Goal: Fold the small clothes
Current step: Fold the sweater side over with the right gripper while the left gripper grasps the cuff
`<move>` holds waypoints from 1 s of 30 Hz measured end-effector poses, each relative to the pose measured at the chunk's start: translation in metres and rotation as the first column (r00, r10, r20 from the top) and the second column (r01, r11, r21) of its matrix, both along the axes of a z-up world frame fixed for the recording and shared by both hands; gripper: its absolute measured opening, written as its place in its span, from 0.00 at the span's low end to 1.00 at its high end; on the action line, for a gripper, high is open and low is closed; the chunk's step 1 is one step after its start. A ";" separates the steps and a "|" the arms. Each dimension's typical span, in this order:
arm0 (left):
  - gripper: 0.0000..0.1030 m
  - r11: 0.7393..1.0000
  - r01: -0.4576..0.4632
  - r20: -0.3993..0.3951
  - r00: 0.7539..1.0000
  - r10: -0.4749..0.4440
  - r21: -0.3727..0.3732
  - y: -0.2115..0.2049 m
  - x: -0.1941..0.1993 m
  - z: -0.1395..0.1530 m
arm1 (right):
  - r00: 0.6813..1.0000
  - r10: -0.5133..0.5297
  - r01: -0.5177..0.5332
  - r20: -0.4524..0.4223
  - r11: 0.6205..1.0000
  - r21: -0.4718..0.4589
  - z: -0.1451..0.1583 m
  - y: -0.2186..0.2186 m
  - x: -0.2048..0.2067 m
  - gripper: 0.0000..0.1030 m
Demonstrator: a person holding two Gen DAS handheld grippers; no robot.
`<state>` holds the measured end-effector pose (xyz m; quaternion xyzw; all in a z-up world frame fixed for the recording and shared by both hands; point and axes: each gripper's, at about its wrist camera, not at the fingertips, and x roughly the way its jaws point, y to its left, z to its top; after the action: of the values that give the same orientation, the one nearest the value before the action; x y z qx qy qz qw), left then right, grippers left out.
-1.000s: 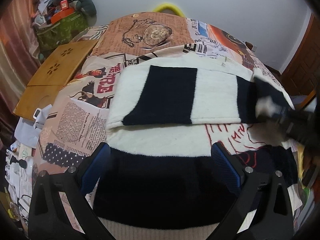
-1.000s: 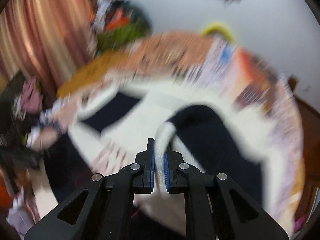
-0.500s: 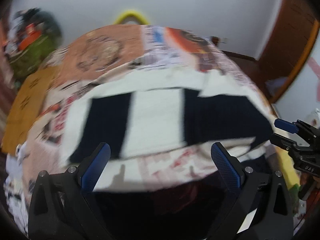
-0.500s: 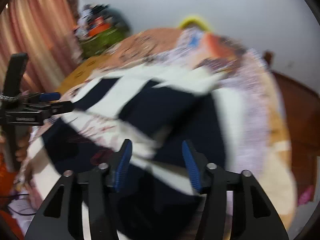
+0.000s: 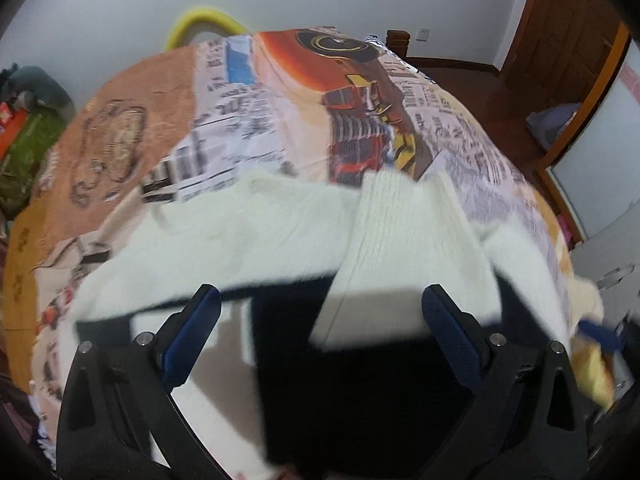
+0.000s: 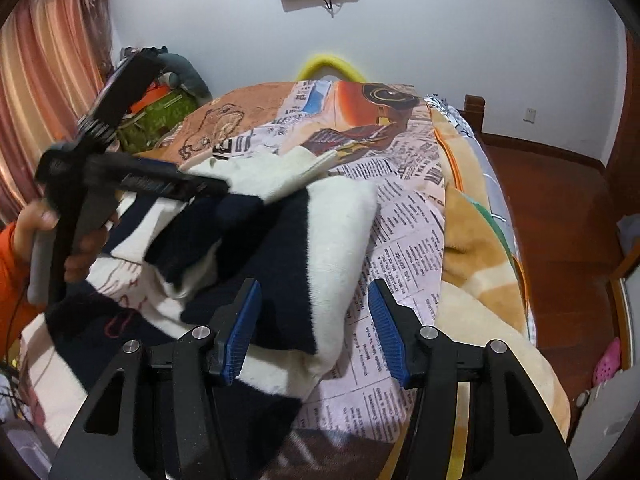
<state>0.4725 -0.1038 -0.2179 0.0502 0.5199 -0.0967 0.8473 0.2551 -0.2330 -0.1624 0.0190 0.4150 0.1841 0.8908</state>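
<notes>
A white and navy striped sweater [image 5: 280, 236] lies on the bed, its sleeves folded in over the body. My left gripper [image 5: 320, 332] is open and empty, hovering low over the sweater's navy band. In the right wrist view the sweater [image 6: 332, 236] sits bunched in the middle, with a folded sleeve on top. My right gripper [image 6: 316, 328] is open and empty just above the sweater's right edge. The left gripper [image 6: 188, 184] reaches in from the left over the sweater, held by a hand in an orange sleeve.
The bed is covered by a newspaper-print sheet [image 5: 248, 120] with a tan blanket [image 6: 476, 240] along its right side. A yellow hoop [image 6: 328, 64] stands at the headboard. Clutter and a curtain [image 6: 44, 92] are at the left. Wooden floor [image 6: 556, 208] lies to the right.
My right gripper let go of the sleeve it held, dropping it on the sweater, and opened. My left gripper moved forward and right over the sweater, still open.
</notes>
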 end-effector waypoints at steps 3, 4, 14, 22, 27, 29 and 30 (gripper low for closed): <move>0.97 0.999 0.002 -0.048 0.999 -0.003 -0.037 -0.010 0.024 -0.013 | 1.000 0.001 -0.001 -0.018 1.000 -0.002 -0.011 0.000 0.004 0.50; 0.93 0.998 0.001 -0.066 0.998 -0.004 -0.055 -0.013 0.030 -0.018 | 1.000 0.002 -0.002 -0.021 1.000 -0.004 -0.014 0.000 0.005 0.50; 0.07 0.983 -0.019 -0.067 0.998 0.007 -0.181 -0.013 0.027 -0.014 | 0.999 0.002 -0.003 -0.053 1.000 -0.013 -0.030 0.005 0.007 0.50; 0.07 0.984 -0.097 0.188 0.974 0.124 -0.147 0.058 -0.034 0.073 | 1.000 -0.006 0.006 -0.016 1.000 -0.028 -0.012 0.007 0.004 0.50; 0.07 0.971 -0.191 0.249 0.943 0.223 -0.144 0.122 -0.083 0.093 | 1.000 -0.013 0.013 0.009 0.999 -0.041 0.001 0.013 0.003 0.50; 0.07 0.963 -0.231 0.243 0.935 0.258 -0.137 0.146 -0.103 0.089 | 1.000 -0.010 0.010 0.013 0.999 -0.049 0.004 0.017 0.002 0.50; 0.07 0.959 -0.255 0.240 0.930 0.279 -0.126 0.158 -0.113 0.084 | 1.000 -0.009 0.009 0.015 0.999 -0.053 0.006 0.020 0.002 0.50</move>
<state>0.3596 0.0542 -0.1334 -0.0483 0.4034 0.0029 0.9137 0.2566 -0.2131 -0.1563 -0.0040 0.4130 0.1692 0.8949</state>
